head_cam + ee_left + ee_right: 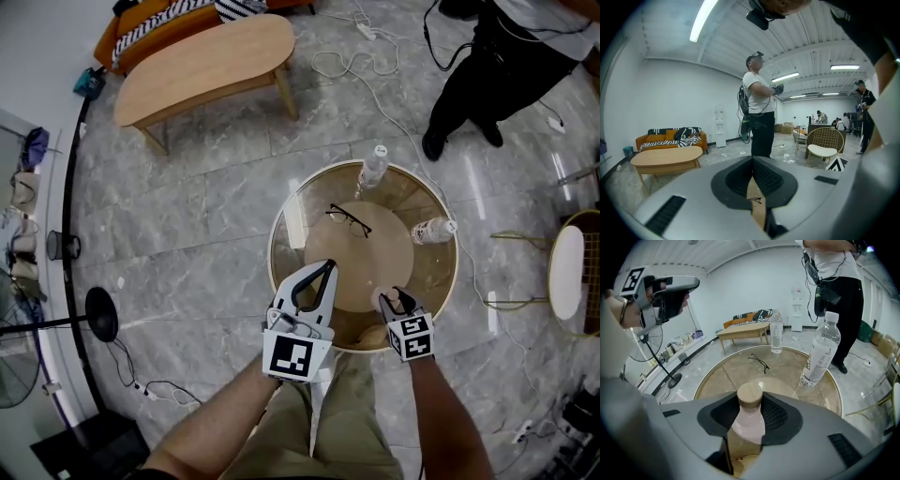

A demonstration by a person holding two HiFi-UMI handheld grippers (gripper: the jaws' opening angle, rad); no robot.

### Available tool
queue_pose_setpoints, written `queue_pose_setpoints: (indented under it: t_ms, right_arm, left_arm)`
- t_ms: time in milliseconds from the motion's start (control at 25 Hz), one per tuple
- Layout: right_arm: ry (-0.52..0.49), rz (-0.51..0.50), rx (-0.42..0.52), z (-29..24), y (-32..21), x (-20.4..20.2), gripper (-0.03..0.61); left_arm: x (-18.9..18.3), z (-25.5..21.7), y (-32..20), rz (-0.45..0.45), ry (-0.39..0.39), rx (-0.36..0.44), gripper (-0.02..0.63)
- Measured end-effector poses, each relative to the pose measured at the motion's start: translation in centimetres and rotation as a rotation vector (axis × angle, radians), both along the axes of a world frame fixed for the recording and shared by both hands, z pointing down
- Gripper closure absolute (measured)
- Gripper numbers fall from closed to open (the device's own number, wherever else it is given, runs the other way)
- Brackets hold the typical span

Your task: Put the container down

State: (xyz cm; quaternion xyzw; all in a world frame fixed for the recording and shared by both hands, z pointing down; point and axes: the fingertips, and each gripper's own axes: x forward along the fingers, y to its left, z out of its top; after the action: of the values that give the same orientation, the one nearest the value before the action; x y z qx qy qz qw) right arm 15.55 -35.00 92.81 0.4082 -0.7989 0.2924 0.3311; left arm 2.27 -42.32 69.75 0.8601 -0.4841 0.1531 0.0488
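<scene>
At the near left edge of the round glass table with a brass-coloured rim (271,251), the left gripper (326,267) hangs above the glass, its jaws drawn together at the tips with nothing between them. Further in, left of centre, a pair of thin black-framed spectacles (349,220) lies over the pale wooden disc (361,267) under the glass. Right of the left gripper, also at the near edge, the right gripper (751,401) points steeply down. Its jaws are clamped on a pale pink container (749,420) with a round wooden lid (750,393).

The task looks unfinished: the container is in the grip, low over the glass, and I cannot tell whether its base touches. What is left, as I judge, is to seat it, release it and draw back.

One clear plastic water bottle (372,169) stands at the far edge and another (432,229) at the right edge. Both are well apart from the container, so there is ample room. The near rim is the only close limit.
</scene>
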Motion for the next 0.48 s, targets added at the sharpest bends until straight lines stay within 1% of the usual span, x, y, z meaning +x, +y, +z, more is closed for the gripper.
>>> queue_pose_setpoints:
  t_ms: [200,360,480]
  right_arm:
    - [0.009,-0.015,0.001,1.1,-0.1,-0.4,0.423]
    - [0.024,-0.039,-0.007,1.8,0.4,-0.6,0.423]
    - [0.041,-0.064,-0.012,2.3,0.8,-0.8,0.423]
  left_arm:
    - [-0.2,0.5,0.7,0.005,-0.013,-0.011,0.598]
    - [0.1,0.8,1.0,0.000,-0.002,-0.024,0.598]
    - [0.3,0.7,1.0,0.000,0.000,-0.018,0.598]
